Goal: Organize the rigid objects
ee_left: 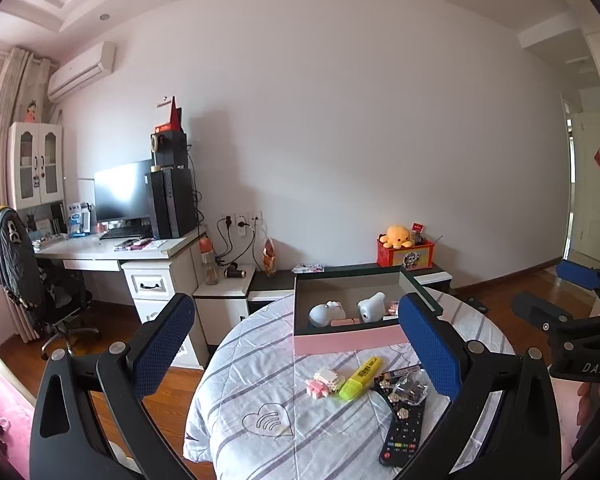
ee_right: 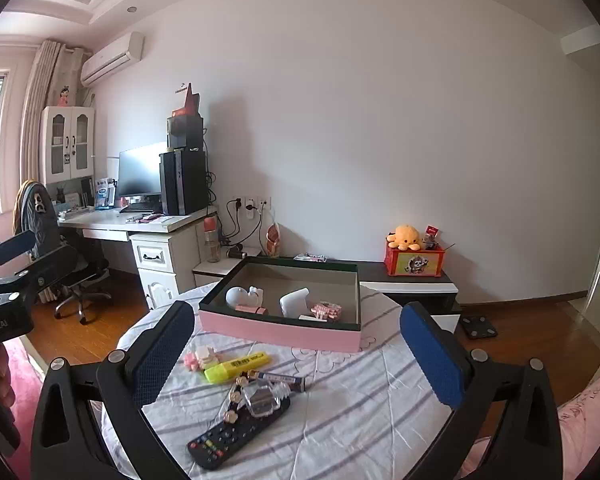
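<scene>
We hold both grippers, left point(ee_left: 296, 344) and right point(ee_right: 296, 348), above the bed point(ee_right: 340, 420) with jaws spread wide and nothing between them. The pink box point(ee_right: 280, 330) sits at twelve o'clock, with toys inside. The highlighter point(ee_right: 236, 367), pink blocks point(ee_right: 198, 358) and remote point(ee_right: 236, 432) lie loose just before it.

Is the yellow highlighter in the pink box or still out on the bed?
Out: the yellow highlighter lies on the striped quilt, in front of the pink box.
</scene>
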